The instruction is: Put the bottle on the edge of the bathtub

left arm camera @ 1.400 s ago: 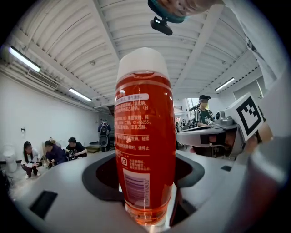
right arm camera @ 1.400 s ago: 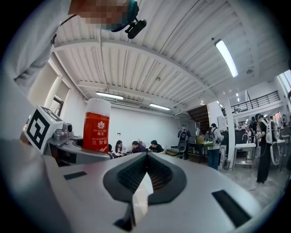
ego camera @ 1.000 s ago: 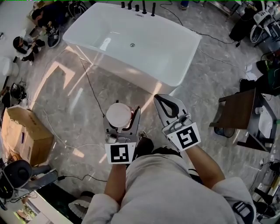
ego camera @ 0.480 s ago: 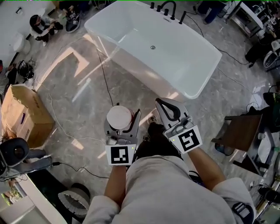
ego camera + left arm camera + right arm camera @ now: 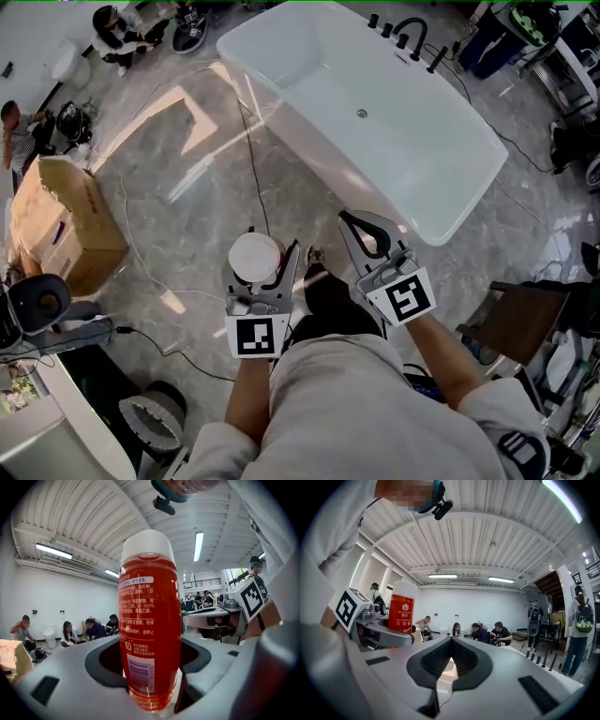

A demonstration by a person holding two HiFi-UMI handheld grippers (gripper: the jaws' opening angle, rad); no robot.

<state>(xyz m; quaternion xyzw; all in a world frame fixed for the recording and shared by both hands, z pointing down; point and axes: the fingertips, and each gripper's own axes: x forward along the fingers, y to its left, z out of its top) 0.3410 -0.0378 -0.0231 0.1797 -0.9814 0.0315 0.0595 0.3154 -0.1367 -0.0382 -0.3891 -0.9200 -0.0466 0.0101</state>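
Note:
A red shampoo bottle (image 5: pixel 255 257) with a white cap stands upright in my left gripper (image 5: pixel 268 249), which is shut on it. In the left gripper view the bottle (image 5: pixel 150 620) fills the middle, with both jaws pressed on its lower body. The bottle (image 5: pixel 401 613) also shows at the left of the right gripper view. My right gripper (image 5: pixel 349 221) is held beside it, shut and empty; its jaws (image 5: pixel 450 643) meet with nothing between them. The white bathtub (image 5: pixel 309 75) lies ahead and to the right, a short way beyond both grippers.
Black taps (image 5: pixel 409 37) stand at the tub's far end. A black cable (image 5: pixel 253 159) runs across the marble floor toward the grippers. A cardboard box (image 5: pixel 66 225) sits at the left, a dark chair (image 5: pixel 511 323) at the right. People sit on the floor at the far left.
The bathtub has shifted to the right in the head view and the box has come further into view. Both grippers keep their pose, the bottle still held in the left one.

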